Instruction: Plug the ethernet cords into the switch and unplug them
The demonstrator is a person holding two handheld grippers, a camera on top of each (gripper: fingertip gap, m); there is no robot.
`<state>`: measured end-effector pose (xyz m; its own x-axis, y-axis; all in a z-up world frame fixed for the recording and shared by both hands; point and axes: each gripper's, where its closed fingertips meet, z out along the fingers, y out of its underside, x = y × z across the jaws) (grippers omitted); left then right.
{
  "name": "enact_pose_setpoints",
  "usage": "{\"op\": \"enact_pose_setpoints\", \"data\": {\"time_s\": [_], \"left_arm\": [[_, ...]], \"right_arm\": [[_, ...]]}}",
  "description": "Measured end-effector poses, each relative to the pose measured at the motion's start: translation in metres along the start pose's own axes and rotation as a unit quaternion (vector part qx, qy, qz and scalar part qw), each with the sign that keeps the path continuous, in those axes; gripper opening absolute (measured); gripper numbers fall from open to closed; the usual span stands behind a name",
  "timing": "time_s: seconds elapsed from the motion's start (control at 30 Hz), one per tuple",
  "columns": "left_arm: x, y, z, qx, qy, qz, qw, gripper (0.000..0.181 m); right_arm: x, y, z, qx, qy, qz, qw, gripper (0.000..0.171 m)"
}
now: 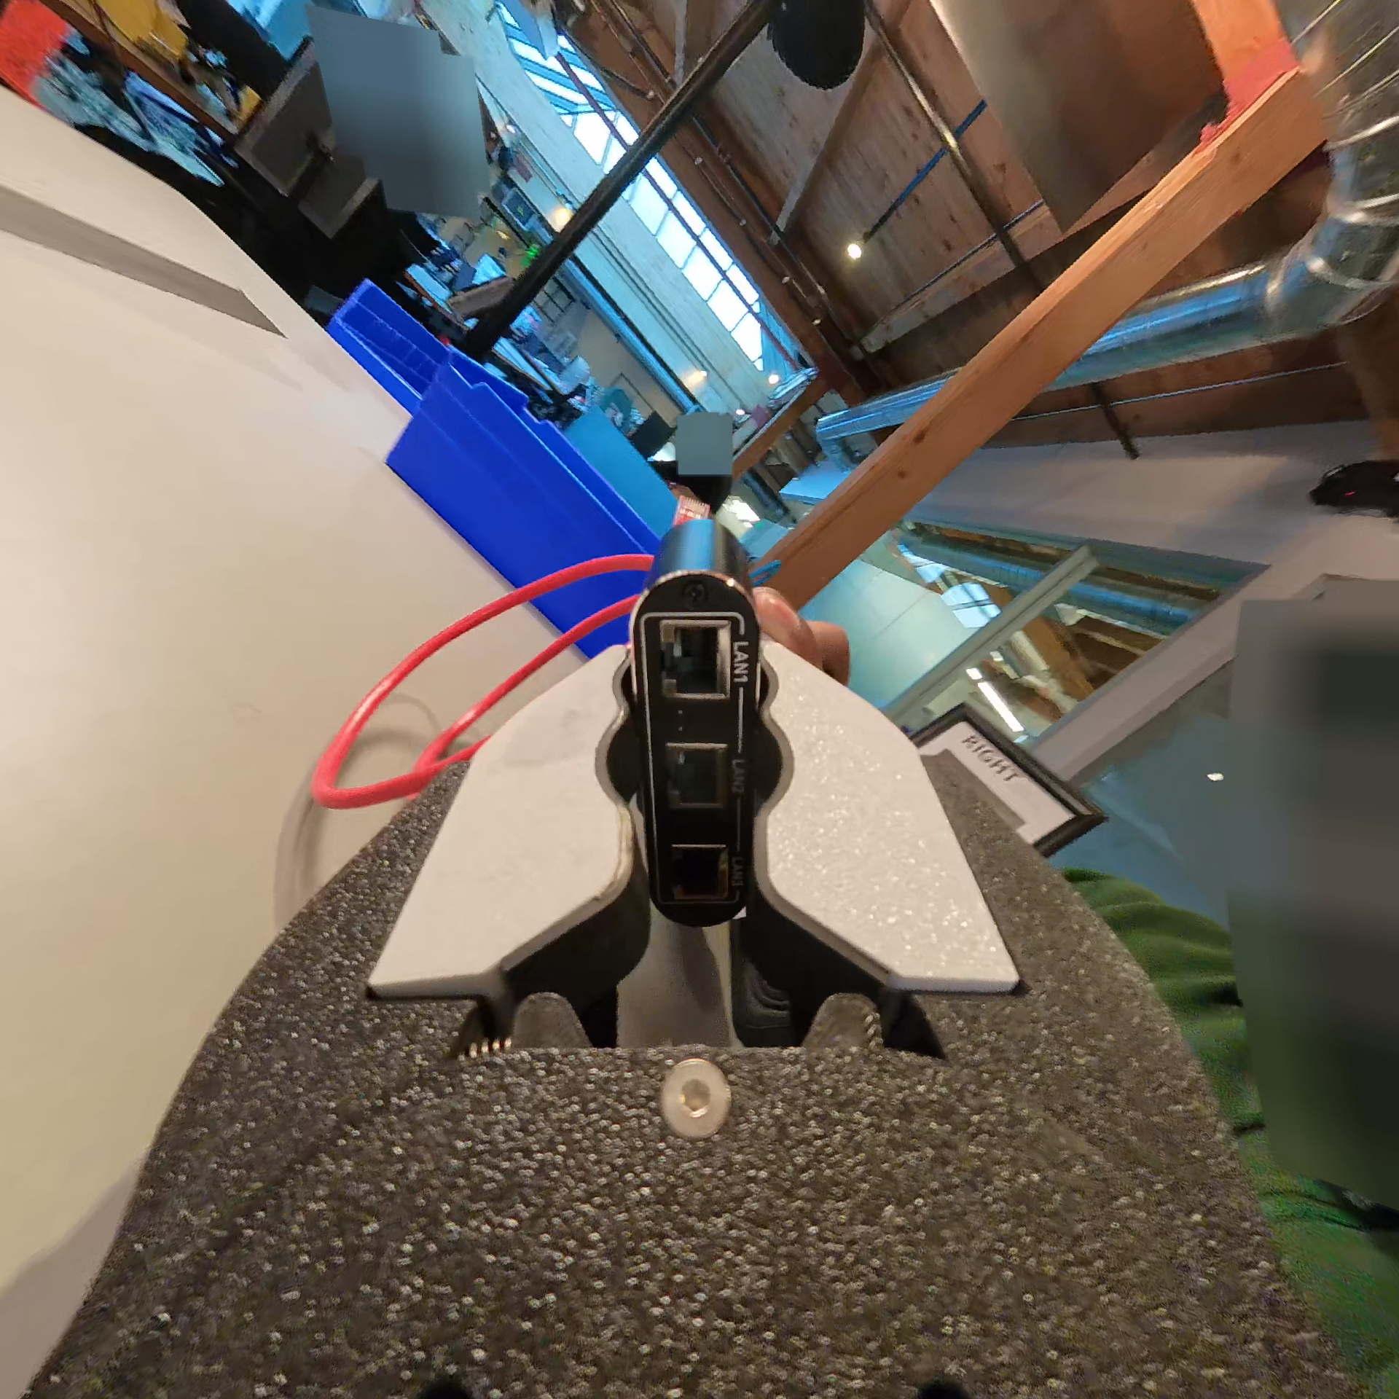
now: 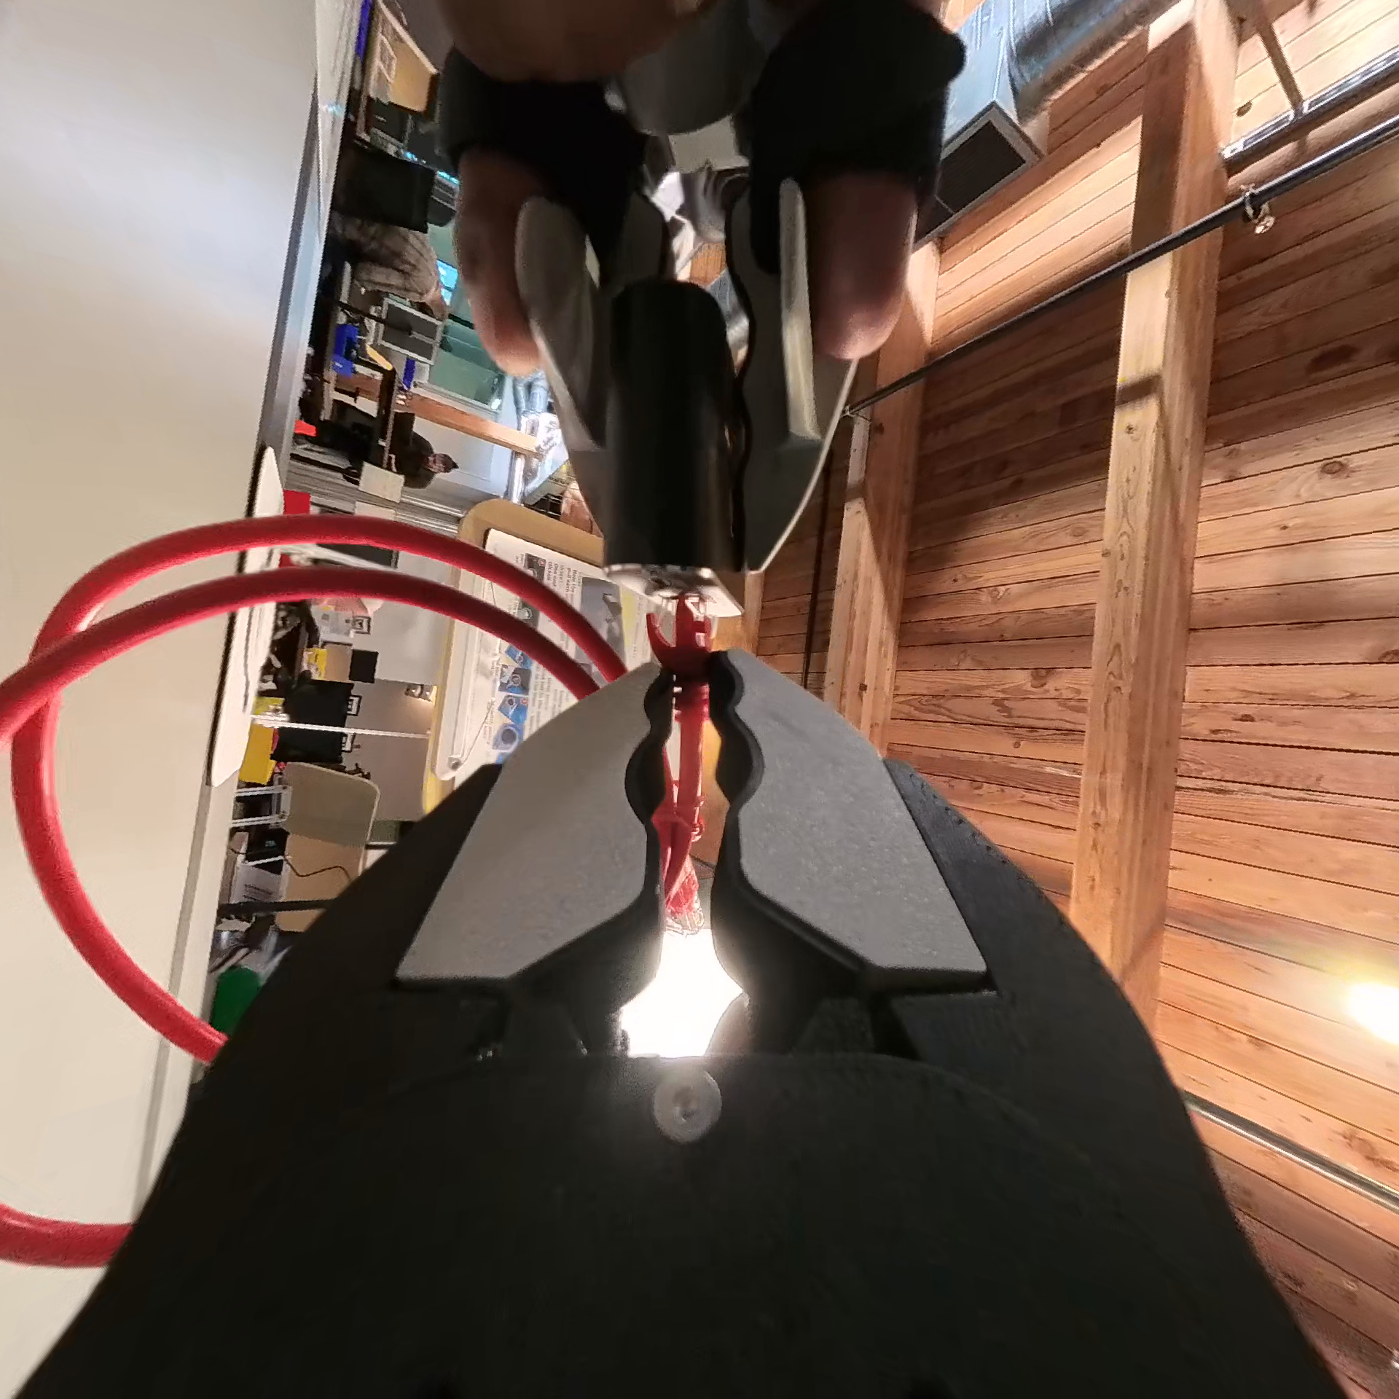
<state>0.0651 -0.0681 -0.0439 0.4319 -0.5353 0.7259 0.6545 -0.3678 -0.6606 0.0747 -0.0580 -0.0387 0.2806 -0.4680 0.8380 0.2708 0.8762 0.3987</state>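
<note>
Three empty ports on black switch (image 1: 697, 764); red cord (image 2: 685, 764) w/ plug.

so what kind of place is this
Probably a workshop or lab in a converted industrial building. Exposed wood beams and metal ducts run overhead, a wall is bare wood planks, and cluttered workbenches stand behind blue bins.

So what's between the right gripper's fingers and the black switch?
Only the red plug. In the right wrist view the right gripper pinches its boot, and the plug's tip meets the end of the switch; nothing else lies between.
</note>
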Motion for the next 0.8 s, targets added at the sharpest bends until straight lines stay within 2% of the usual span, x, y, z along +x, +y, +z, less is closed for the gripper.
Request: {"op": "enact_pose_setpoints", "data": {"time_s": [0.13,0.23,0.43,0.53,0.7,0.73,0.8], "left_arm": [[0.001,-0.008,-0.001,-0.007,-0.057,0.109,0.992,0.026],[0.002,-0.016,-0.005,-0.004,-0.103,0.207,0.973,0.026],[0.0,-0.031,-0.016,-0.021,-0.206,0.409,0.889,0.026],[-0.008,-0.022,-0.013,-0.081,-0.256,0.518,0.812,0.026],[-0.031,0.008,-0.003,-0.214,-0.299,0.714,0.596,0.027],[-0.034,0.012,-0.001,-0.224,-0.301,0.735,0.565,0.027],[-0.035,0.022,0.003,-0.242,-0.283,0.76,0.533,0.027]], "right_arm": [[-0.003,0.005,0.008,-0.013,-0.024,0.049,0.998,0.012],[0.0,0.006,0.01,-0.023,-0.046,0.116,0.992,0.021],[0.012,0.005,0.0,0.01,-0.07,0.241,0.968,0.032],[0.019,0.002,-0.004,0.042,-0.079,0.296,0.951,0.039],[0.013,-0.013,-0.01,0.093,-0.121,0.321,0.935,0.049],[0.007,-0.017,-0.011,0.099,-0.135,0.312,0.935,0.051],[-0.006,-0.023,-0.013,0.104,-0.166,0.286,0.938,0.051]]}}
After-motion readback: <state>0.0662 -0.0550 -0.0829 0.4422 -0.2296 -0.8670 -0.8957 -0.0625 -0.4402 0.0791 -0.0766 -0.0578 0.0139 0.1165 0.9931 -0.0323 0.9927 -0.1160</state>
